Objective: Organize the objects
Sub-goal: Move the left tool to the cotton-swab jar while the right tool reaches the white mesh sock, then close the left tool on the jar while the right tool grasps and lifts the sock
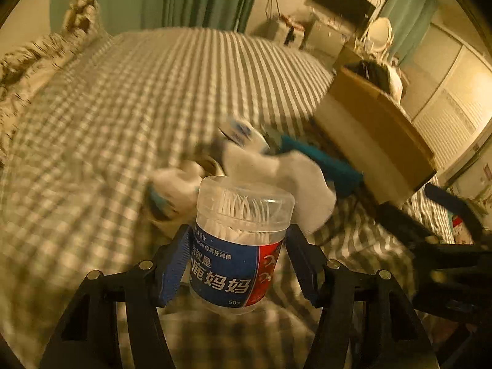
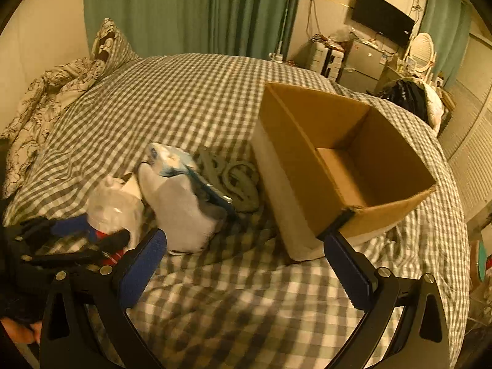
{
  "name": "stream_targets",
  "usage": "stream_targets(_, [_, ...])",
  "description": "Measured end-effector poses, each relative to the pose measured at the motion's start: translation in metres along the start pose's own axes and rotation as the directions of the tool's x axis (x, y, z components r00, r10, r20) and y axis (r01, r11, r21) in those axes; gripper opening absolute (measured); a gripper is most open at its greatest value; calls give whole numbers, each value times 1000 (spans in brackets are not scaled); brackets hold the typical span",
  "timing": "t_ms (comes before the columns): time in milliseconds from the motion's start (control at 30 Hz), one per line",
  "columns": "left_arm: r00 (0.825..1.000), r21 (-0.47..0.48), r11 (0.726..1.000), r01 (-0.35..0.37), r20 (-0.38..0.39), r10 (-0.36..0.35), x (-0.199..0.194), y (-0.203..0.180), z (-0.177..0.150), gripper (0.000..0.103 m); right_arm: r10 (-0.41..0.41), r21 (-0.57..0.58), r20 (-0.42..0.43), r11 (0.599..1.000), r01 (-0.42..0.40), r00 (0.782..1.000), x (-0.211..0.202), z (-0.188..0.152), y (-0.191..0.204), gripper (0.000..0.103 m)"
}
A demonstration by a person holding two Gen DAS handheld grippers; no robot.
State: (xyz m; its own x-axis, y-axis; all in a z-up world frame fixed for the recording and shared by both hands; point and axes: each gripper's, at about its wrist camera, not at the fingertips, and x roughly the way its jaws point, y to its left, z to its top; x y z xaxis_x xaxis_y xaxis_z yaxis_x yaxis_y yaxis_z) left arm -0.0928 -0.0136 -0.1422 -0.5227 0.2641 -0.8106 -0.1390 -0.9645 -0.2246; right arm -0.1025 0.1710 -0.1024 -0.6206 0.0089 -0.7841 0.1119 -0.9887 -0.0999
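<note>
Setting: bedroom in a home, lived-in, warm lamp-type light.
- Bed (image 2: 190, 98), checked grey/white cover, fills most of both views; landmark for all below.
- Patterned pillow (image 2: 107, 46) + crumpled floral bedding (image 2: 49, 98) at far left end of bed.
- Green curtains (image 2: 190, 9) on wall behind bed.
- Flat TV (image 2: 382, 20) wall-mounted beyond bed's far right corner; small fridge (image 2: 363, 64) w/ clutter just below it.
- Oval mirror (image 2: 422, 50) right of TV.
- Cardboard box (image 2: 310, 141), open, sitting on bed, right side.
- Socks and sundries (image 2: 184, 206) on bed left of box.

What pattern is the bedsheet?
The bedsheet is grey-and-white gingham check, clearest in the right wrist view.
</note>
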Motion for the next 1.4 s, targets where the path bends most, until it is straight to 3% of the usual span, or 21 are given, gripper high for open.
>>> stream_targets(200, [993,-24,994,-110,50,111,-23,36,2,64,103,16,-90,995,-102,991,30,6,26,103])
stream_targets(400, [991,-37,992,-117,58,119,-26,44,0,64,109,26,-213,994,-106,971,81,10,45,102])
stream_targets(500, [990,-19,992,-127,65,128,-28,38,3,63,91,8,-245,996,-92,965,97,12,51,86])
stream_targets(567, [989,-15,991,-130,71,131,-31,37,5,63,80,0,-268,997,-83,960,103,10,53,69])
stream_targets(600, [988,-13,991,-132,74,133,-33,36,6,63,70,-3,-267,997,-74,961,104,10,51,67])
stream_targets(667, [987,-12,990,-138,84,139,-37,34,7,63,90,16,-248,996,-89,964,99,9,47,60])
stream_targets(867, [980,7,989,-145,141,142,-63,20,5,63,95,6,-197,995,-96,976,70,1,44,54])
stream_targets(1167, [966,57,990,-127,235,110,-108,-16,5,63,116,-16,-42,993,-116,992,-7,-2,30,51])
stream_targets(1400, [951,105,990,-98,303,62,-133,-50,6,63,103,9,118,994,-105,988,-80,5,3,51])
